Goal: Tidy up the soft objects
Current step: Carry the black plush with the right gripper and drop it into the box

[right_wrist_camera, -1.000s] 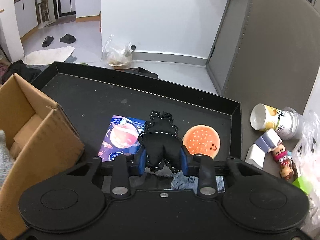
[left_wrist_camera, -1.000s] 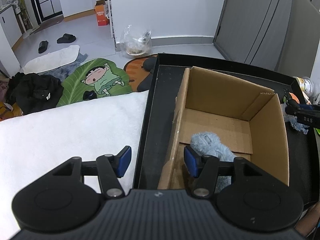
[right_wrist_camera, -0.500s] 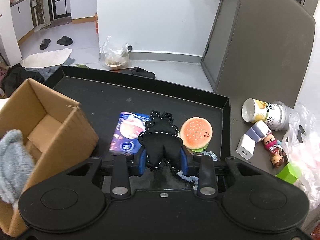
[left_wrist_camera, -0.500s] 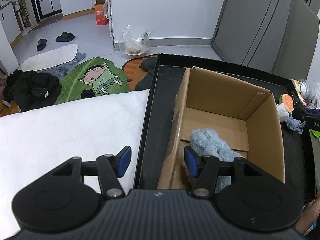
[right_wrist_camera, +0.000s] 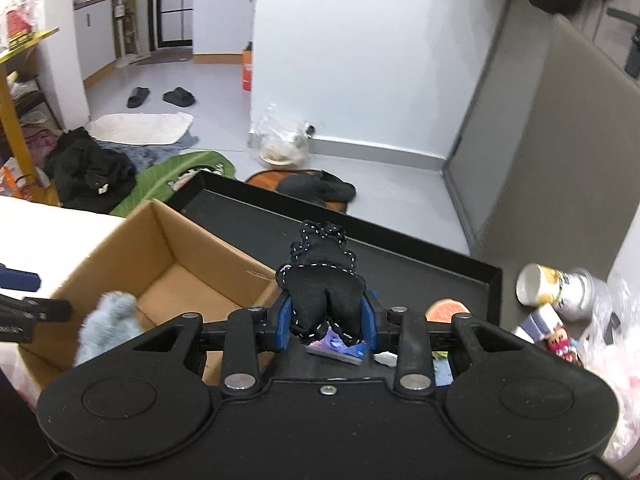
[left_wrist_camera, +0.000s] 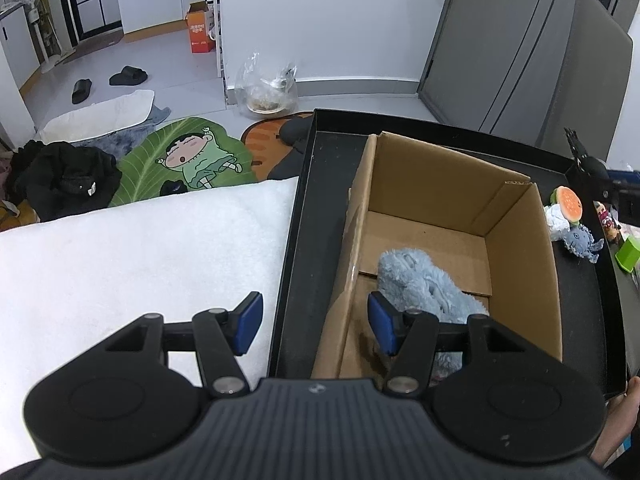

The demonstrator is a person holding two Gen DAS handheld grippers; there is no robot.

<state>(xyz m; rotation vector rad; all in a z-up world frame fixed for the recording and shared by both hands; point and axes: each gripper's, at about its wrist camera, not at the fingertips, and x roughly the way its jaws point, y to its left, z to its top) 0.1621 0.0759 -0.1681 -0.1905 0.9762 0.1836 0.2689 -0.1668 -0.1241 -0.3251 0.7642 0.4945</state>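
I have the black stitched plush [right_wrist_camera: 322,286] clamped between the blue pads of my right gripper [right_wrist_camera: 326,322], lifted clear of the black tray [right_wrist_camera: 400,258] and hanging above it, just beside the right wall of the cardboard box [right_wrist_camera: 172,256]. My left gripper [left_wrist_camera: 316,322] hovers over the box's near left corner with its jaws apart and nothing between them; one pad sits over the white cloth [left_wrist_camera: 140,248] outside the tray, the other over the box. The fluffy grey-blue plush [left_wrist_camera: 424,280] already lies inside the box, toward its near side. I judge this to be the carry step: one toy is sorted, and this one is on its way to join it. The next move calls for swinging my right gripper across the box's right wall until the plush hangs over the open floor of the box, then parting the jaws so it drops in. Still waiting at the tray's right edge are the burger-shaped plush [left_wrist_camera: 568,210] and a small grey plush [left_wrist_camera: 580,242] touching it. As for writing, the can [right_wrist_camera: 554,286] lying beyond the tray's right edge carries print too blurred to read, and the orange carton [left_wrist_camera: 199,32] on the floor shows characters I cannot make out.
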